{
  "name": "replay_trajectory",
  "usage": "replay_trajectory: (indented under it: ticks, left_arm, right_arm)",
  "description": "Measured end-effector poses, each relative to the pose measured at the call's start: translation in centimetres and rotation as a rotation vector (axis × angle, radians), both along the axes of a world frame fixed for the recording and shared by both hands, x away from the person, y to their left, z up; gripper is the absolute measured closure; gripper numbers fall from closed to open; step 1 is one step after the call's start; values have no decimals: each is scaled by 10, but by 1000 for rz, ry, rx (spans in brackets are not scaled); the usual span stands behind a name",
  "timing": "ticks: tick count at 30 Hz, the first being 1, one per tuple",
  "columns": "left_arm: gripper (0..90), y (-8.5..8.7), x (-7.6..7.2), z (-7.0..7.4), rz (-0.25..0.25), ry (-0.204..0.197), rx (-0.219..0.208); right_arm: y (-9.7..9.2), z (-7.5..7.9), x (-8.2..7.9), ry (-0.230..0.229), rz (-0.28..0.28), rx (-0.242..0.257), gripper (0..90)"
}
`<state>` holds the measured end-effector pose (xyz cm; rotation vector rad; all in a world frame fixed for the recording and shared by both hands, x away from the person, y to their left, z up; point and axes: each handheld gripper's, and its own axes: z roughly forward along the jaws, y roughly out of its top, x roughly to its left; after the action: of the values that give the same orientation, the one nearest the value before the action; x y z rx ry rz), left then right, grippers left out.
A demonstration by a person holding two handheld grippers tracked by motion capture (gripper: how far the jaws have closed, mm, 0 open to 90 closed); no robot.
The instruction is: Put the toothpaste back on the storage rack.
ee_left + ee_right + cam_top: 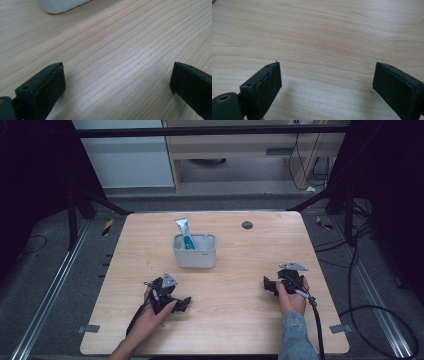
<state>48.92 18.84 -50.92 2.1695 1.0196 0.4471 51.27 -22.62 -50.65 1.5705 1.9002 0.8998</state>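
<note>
Here my left gripper point(184, 303) rests low on the pale wooden desk point(240, 320), its jaws spread wide over bare wood. My right gripper point(268, 285) rests near the right edge, jaws equally apart. Farther off stands a white holder point(194, 255) with a tilted toothpaste tube point(184, 233) inside; its print is unreadable. A dark round disc point(247, 225) lies far right of it.

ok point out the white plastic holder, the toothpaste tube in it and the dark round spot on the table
white plastic holder point(195, 256): high view, front wall
white-and-teal toothpaste tube point(183, 228): high view, upper end
dark round spot point(247, 225): high view, centre
</note>
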Motion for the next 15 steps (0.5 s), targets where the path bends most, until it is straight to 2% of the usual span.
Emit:
replay_trajectory:
  ticks: [8,15]
  left_arm:
    - [0,0,0,0,0,0,0]
    - [0,0,0,0,0,0,0]
  right_arm:
    - [2,-5,4,27,-10,-20,68]
    - [4,-5,4,44,-17,-31,16]
